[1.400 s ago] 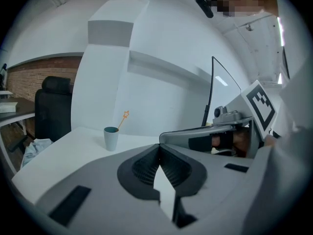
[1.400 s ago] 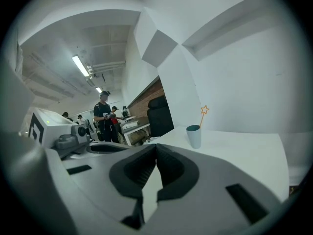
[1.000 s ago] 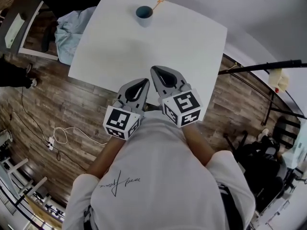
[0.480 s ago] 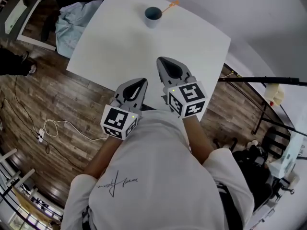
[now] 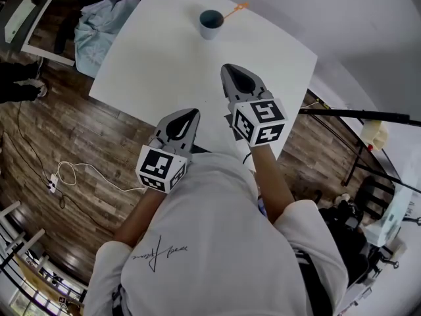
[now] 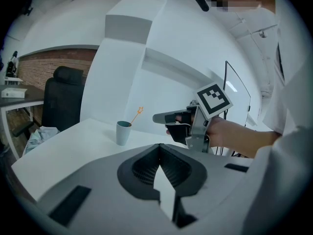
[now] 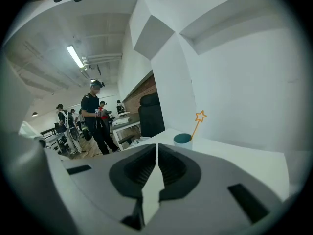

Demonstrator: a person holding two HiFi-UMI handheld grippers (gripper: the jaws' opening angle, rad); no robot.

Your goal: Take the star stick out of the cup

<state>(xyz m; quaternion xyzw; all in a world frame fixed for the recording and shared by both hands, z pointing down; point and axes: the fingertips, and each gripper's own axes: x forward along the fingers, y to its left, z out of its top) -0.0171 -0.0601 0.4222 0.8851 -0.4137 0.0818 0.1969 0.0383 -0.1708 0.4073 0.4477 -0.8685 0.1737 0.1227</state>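
A small blue-grey cup [image 5: 211, 24] stands near the far edge of the white table [image 5: 158, 64]. An orange star stick [image 5: 235, 9] leans out of it to the right. My right gripper [image 5: 226, 68] is shut and empty over the table's middle, pointing at the cup from well short of it. My left gripper [image 5: 193, 112], also shut and empty, sits at the table's near edge. In the right gripper view the cup [image 7: 182, 139] and star [image 7: 200, 116] lie straight ahead. From the left gripper view I see the cup [image 6: 123, 132], the stick [image 6: 137, 115] and the right gripper [image 6: 164, 117].
A light blue cloth [image 5: 99, 25] lies on a seat left of the table. A white cable [image 5: 72, 176] trails on the wooden floor. A black stand arm [image 5: 355, 115] reaches in at the right. A black chair [image 6: 62, 104] and several people [image 7: 95, 116] are beyond the table.
My right gripper has moved forward over the table toward the cup. The left gripper has stayed at the near edge. Both remain shut.
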